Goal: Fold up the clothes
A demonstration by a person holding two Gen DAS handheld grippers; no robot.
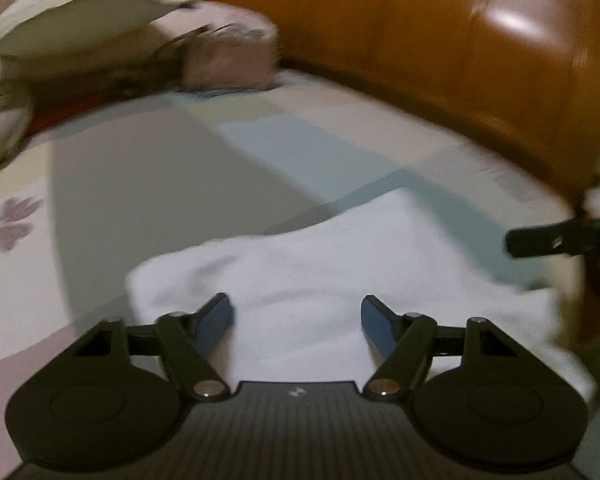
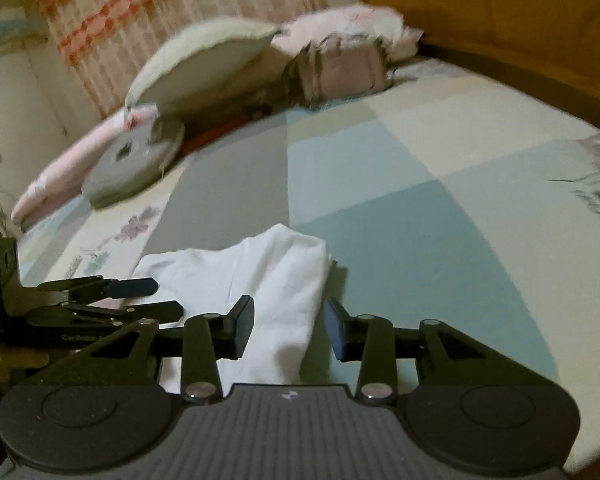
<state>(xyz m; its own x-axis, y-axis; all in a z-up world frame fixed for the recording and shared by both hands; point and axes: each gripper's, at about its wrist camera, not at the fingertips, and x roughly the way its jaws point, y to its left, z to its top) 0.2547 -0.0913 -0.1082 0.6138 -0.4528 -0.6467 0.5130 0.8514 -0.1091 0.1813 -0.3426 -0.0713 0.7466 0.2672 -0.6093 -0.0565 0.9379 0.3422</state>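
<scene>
Both the left claw [image 1: 296, 316] and right claw [image 2: 289, 326] hover wide and empty over the bunched white garment [image 2: 276, 280] on the bed [image 2: 420, 184], so a single-layer pinch could drag it askew.

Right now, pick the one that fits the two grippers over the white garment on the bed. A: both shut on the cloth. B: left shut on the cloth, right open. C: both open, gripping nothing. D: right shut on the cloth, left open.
C: the left gripper and the right gripper each show jaws spread apart, with the white garment lying between them unclamped.
</scene>
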